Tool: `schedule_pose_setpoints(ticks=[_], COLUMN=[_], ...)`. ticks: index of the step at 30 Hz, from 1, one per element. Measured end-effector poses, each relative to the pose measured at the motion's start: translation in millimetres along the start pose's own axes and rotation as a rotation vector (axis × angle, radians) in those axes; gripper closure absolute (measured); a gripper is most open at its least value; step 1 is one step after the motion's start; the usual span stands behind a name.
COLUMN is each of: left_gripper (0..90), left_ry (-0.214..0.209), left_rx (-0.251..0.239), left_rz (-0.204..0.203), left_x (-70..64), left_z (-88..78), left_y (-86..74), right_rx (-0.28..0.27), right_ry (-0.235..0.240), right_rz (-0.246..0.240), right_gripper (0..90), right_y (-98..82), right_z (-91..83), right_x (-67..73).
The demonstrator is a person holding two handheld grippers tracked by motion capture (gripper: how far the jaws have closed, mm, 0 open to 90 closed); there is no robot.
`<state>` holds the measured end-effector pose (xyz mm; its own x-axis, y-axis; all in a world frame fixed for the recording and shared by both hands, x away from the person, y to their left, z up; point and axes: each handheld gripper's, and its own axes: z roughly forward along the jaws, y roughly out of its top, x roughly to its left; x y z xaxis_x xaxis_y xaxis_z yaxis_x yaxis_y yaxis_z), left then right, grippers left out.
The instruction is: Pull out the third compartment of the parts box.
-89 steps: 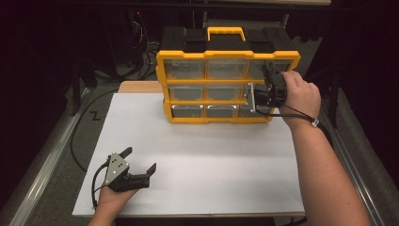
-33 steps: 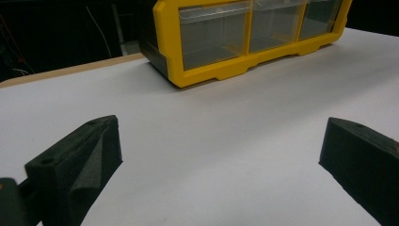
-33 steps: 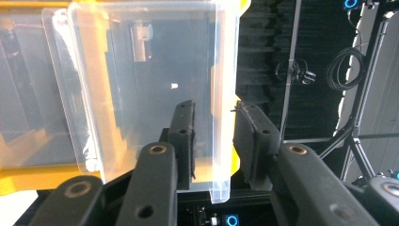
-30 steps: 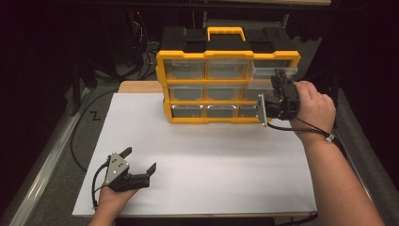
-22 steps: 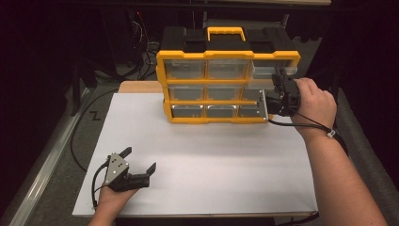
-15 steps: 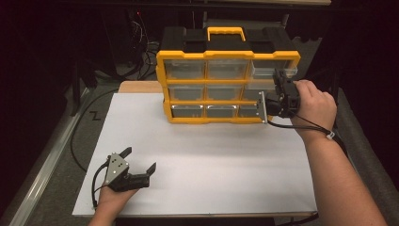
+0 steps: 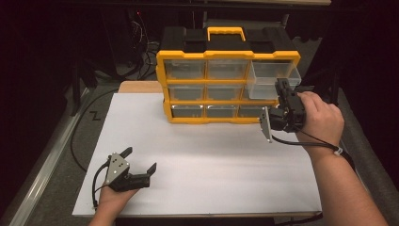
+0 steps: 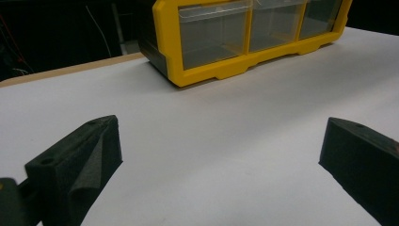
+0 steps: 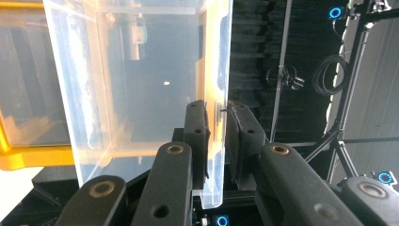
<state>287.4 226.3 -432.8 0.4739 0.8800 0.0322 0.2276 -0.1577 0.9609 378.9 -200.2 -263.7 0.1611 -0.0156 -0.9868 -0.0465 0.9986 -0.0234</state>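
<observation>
Now the right gripper point(image 9: 216, 136) pinches the front wall of the clear drawer point(image 7: 273, 81), its jaws having just closed on it. That drawer sticks out of the top right slot of the yellow cabinet point(image 7: 227, 87), so it slides toward the person. Far off, the left gripper point(image 7: 139, 165) rests open on the white table point(image 7: 211, 160).

The clear plastic drawer point(image 7: 272, 80) sits in the top right slot of the yellow-framed organiser point(image 7: 227, 84), pulled partway out toward the front so it juts past the frame. It is see-through and box-shaped, and looks empty. Its front wall point(image 9: 217, 99) stands upright, pinched between the two black pads of the right gripper point(image 9: 217, 136). The organiser stands upright at the far edge of the white worktop point(image 7: 207, 160)
</observation>
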Motion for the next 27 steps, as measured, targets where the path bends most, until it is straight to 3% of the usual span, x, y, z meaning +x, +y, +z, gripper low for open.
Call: schedule_pose_setpoints(ticks=[22, 27], left_gripper=[0.6, 0.6], left_ry=[0.002, 0.002], left_rx=[0.009, 0.006], left_rz=[-0.006, -0.005], left_x=[1.1, 1.0], left_z=[1.1, 0.3], left_y=[-1.0, -0.7], right_rx=[-0.008, -0.01], right_ry=[-0.021, 0.006], right_rz=[0.029, 0.05], right_gripper=[80.5, 71.0], right_y=[-0.2, 1.7], right_z=[-6.8, -11.3], right_x=[6.0, 3.4])
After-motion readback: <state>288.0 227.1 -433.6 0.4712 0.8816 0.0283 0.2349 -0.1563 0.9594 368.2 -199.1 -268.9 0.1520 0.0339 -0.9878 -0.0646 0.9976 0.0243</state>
